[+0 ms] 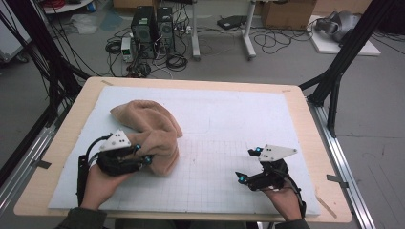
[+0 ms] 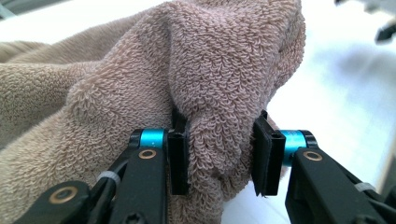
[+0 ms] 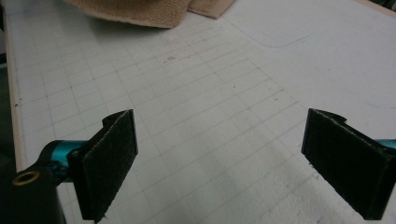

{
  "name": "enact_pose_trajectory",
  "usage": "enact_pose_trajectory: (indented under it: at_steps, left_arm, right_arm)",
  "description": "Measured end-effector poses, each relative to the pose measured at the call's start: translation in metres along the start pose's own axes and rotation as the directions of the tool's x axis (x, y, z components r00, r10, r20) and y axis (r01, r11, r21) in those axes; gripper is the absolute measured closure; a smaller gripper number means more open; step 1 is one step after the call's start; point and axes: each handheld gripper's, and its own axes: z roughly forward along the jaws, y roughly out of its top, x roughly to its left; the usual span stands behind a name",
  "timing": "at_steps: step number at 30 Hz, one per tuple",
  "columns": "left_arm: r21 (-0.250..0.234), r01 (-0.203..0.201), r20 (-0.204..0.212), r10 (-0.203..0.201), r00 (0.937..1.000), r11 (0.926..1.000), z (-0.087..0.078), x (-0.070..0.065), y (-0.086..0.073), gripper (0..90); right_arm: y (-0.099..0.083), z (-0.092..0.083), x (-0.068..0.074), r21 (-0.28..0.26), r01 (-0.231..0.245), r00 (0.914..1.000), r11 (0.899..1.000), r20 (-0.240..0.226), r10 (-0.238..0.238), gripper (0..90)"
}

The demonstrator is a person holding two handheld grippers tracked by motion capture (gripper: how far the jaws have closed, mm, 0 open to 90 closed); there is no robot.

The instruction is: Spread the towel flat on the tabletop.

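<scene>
Your left gripper [image 2: 219, 154] pinches a thick fold of the one tan towel [image 1: 153, 133] bunched toward the mat's [image 1: 239, 114] left edge, seemingly a shallow bite that could slip if you lift fast, while your right gripper [image 3: 219, 163] hangs spread near the front edge.

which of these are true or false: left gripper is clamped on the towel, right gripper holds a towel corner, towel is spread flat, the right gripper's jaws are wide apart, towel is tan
1. The left gripper is clamped on the towel. True: a bunched fold sits pinched between its pads.
2. The right gripper holds a towel corner. False: nothing is between its jaws, just the gridded mat beneath.
3. The towel is spread flat. False: it lies bunched in a heap.
4. The right gripper's jaws are wide apart. True.
5. The towel is tan. True.
</scene>
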Motion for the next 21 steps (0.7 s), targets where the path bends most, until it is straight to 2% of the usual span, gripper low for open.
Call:
enact_pose_trajectory:
  at_steps: [1,2,3,6,10,11,12,13,14,15,18,19,20,21]
  left_arm:
    - [0.030,-0.022,-0.022,0.023,0.9995,0.9993,0.004,-0.005,-0.010,63.9]
    - [0.030,-0.022,-0.022,0.023,0.9995,0.9993,0.004,-0.005,-0.010,63.5]
    - [0.055,-0.025,-0.013,0.026,0.9996,0.9982,0.008,-0.006,-0.019,62.8]
    - [0.054,-0.036,-0.013,0.037,0.9992,0.9979,0.010,-0.007,-0.023,54.7]
    - [0.031,-0.036,-0.005,0.036,0.9993,0.9989,0.000,-0.008,-0.018,39.2]
    - [0.017,-0.035,-0.011,0.036,0.9993,0.9992,-0.009,-0.008,-0.013,35.7]
    - [0.017,-0.035,-0.011,0.036,0.9993,0.9992,-0.009,-0.008,-0.013,34.3]
    - [0.002,-0.040,-0.011,0.040,0.9991,0.9992,-0.019,-0.007,-0.009,33.8]
    - [0.002,-0.040,-0.011,0.040,0.9991,0.9992,-0.019,-0.007,-0.009,32.9]
    - [-0.009,-0.044,-0.019,0.044,0.9989,0.9990,-0.028,-0.006,-0.005,32.0]
    - [-0.019,-0.048,-0.028,0.047,0.9985,0.9987,-0.035,-0.004,-0.002,31.8]
    - [-0.026,-0.056,-0.048,0.055,0.9973,0.9981,-0.039,-0.001,0.001,31.8]
    - [-0.026,-0.056,-0.048,0.055,0.9973,0.9981,-0.039,-0.001,0.001,31.8]
    - [-0.029,-0.052,-0.067,0.050,0.9965,0.9982,-0.039,0.005,0.003,32.1]
  right_arm:
    - [0.000,0.005,0.001,0.001,0.002,1.0000,1.000,-0.009,-0.002,9.7]
    - [0.000,0.007,0.001,0.003,0.004,0.9999,1.000,-0.014,-0.003,9.7]
    - [0.001,0.010,0.001,0.004,0.003,0.9998,1.000,-0.020,-0.003,9.7]
    - [0.007,0.019,0.004,0.007,0.016,0.9991,1.000,-0.039,-0.015,9.7]
    - [0.019,0.030,0.007,0.009,0.035,0.9973,0.999,-0.065,-0.034,9.7]
    - [0.028,0.037,0.008,0.006,0.050,0.9956,0.999,-0.079,-0.050,9.7]
    - [0.028,0.037,0.008,0.006,0.050,0.9956,0.999,-0.079,-0.050,9.7]
    - [0.038,0.046,0.009,0.004,0.063,0.9937,0.998,-0.093,-0.062,9.7]
    - [0.038,0.046,0.009,0.004,0.063,0.9937,0.998,-0.093,-0.062,9.7]
    - [0.047,0.055,0.009,0.004,0.071,0.9919,0.997,-0.106,-0.070,9.7]
    - [0.055,0.064,0.010,0.003,0.077,0.9894,0.997,-0.124,-0.076,9.7]
    - [0.063,0.072,0.013,-0.005,0.079,0.9856,0.997,-0.150,-0.079,9.8]
    - [0.067,0.075,0.015,-0.007,0.078,0.9842,0.997,-0.159,-0.078,9.8]
    - [0.072,0.079,0.016,-0.011,0.088,0.9814,0.996,-0.170,-0.089,9.8]
